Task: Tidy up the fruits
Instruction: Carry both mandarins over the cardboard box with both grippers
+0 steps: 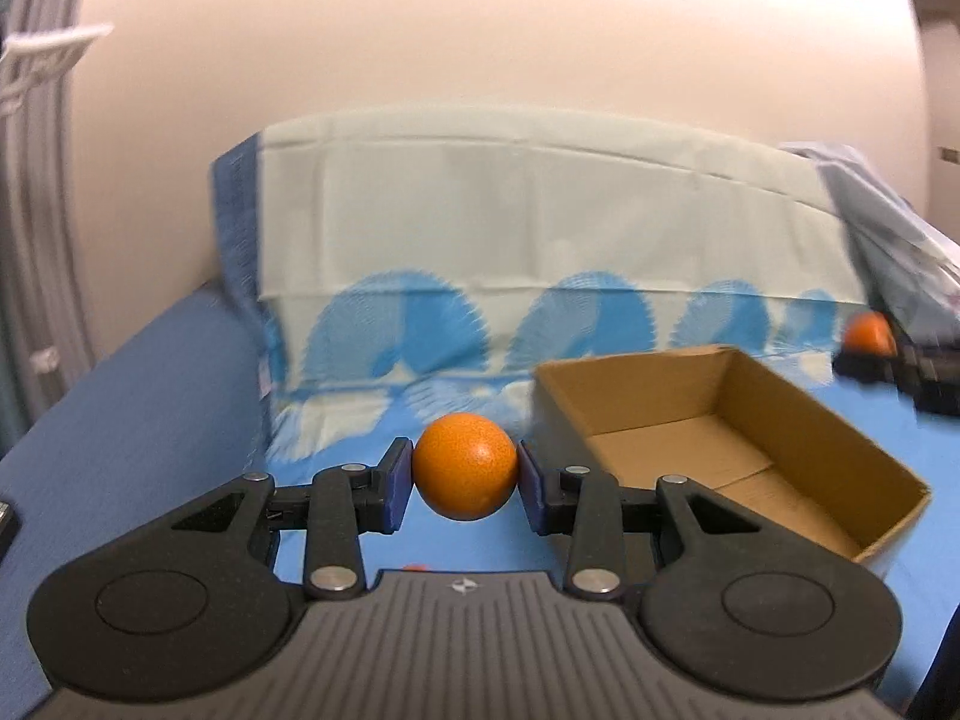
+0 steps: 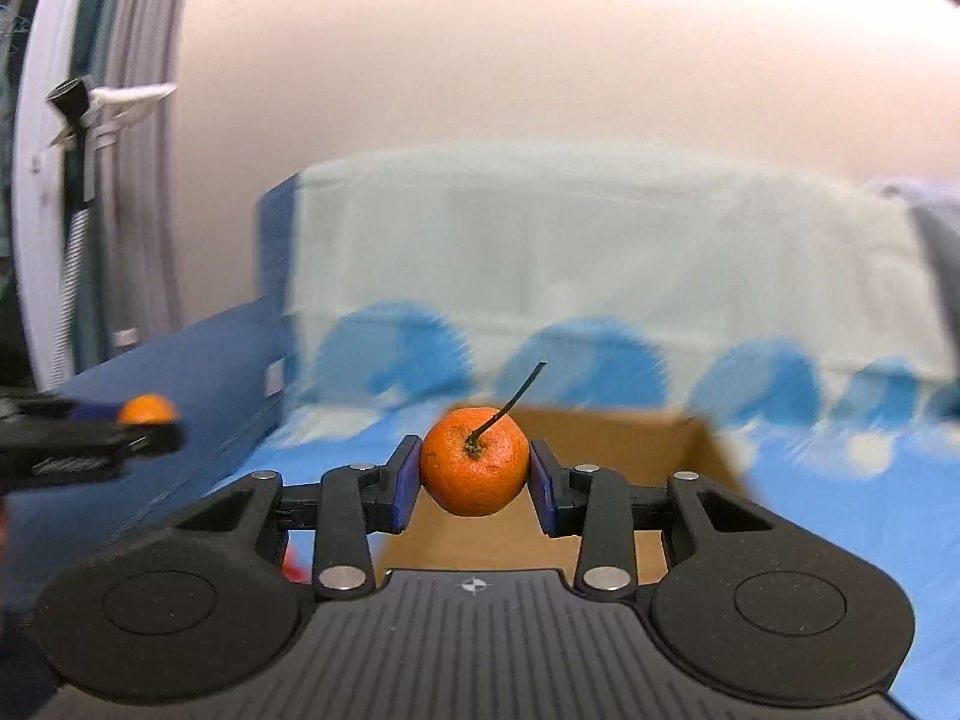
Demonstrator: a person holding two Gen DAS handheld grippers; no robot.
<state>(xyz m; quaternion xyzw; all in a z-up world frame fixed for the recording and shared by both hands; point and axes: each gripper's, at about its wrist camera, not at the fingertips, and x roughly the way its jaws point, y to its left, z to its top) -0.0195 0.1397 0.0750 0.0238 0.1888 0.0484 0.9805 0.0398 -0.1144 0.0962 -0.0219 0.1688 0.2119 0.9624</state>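
A blue bed surface point(image 1: 120, 408) is bounded behind by a pale patterned pillow point(image 1: 510, 228) against the wall. An open cardboard box point(image 1: 738, 420) is seen empty, its near rim unobstructed. A smooth orange point(image 1: 465, 467) is clamped in the left gripper point(image 1: 465, 483), left of the box. A stemmed orange point(image 2: 474, 461) is gripped by the right gripper point(image 2: 474, 483), in front of the box.

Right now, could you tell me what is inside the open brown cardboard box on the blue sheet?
The open brown cardboard box shows only bare floor and flaps in the left wrist view; its near corner is hidden behind the left gripper.
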